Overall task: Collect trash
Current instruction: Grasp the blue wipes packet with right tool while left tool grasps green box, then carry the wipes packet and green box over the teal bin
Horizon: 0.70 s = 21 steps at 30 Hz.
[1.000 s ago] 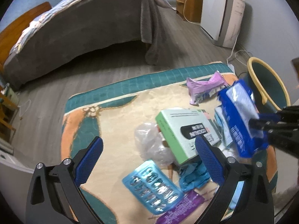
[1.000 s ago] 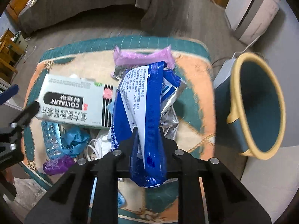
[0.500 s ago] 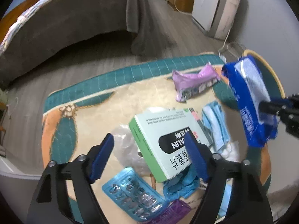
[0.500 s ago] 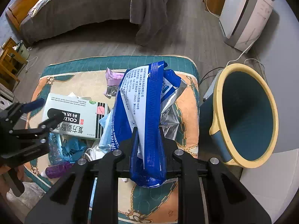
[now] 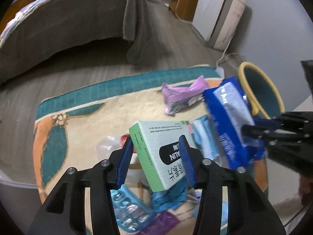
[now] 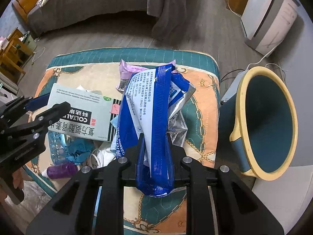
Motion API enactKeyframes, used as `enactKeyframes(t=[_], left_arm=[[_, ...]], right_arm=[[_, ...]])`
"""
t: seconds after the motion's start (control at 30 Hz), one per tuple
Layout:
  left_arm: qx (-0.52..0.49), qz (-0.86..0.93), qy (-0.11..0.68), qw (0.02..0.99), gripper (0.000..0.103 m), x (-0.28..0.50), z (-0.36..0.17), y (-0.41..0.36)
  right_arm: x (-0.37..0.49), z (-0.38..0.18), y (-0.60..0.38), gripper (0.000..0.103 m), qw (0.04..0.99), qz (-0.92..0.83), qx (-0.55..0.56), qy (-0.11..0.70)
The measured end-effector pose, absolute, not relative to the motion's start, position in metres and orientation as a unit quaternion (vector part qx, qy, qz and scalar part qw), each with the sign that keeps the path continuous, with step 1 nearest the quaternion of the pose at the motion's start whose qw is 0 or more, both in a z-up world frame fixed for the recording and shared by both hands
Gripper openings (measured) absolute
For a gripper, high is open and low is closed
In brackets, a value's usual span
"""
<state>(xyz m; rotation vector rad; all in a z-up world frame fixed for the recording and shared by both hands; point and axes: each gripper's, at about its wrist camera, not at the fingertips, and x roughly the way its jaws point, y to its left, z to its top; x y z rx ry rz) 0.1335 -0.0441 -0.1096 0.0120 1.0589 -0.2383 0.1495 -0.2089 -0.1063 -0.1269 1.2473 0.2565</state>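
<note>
My left gripper is shut on a green-and-white medicine box, tilted and lifted off the patterned cushion. The box also shows in the right wrist view, with the left gripper on its left end. My right gripper is shut on a blue wet-wipes packet, held above the cushion's right side. In the left wrist view the packet hangs beside the blue bin with a yellow rim. The bin stands right of the cushion.
On the cushion lie a purple wrapper, a blister pack, a crumpled blue glove, a purple bottle and light blue masks. A bed and a white appliance stand behind.
My left gripper has closed on the medicine box and lifted it tilted. My right gripper has kept the blue packet raised, with the bin staying to its right.
</note>
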Motion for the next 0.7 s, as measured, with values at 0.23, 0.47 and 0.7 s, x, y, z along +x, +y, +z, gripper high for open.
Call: enactKeyframes(t=[0.23,0.47,0.7], left_arm=[[-0.008,-0.175,0.475,0.863,0.044,0.124,-0.092,-0.061],[0.035,-0.162,0.476,0.864,0.026,0.123,-0.098,-0.073],[0.047,-0.147,0.456,0.877,0.025,0.121,-0.083,-0.069]], right_arm=[[0.15,-0.104,-0.215,0.019,0.802,0.117,-0.056,0.583],[0.15,-0.1,-0.219,0.019,0.805,0.117,-0.054,0.579],[0.151,-0.086,-0.228,0.019,0.816,0.119,-0.044,0.564]])
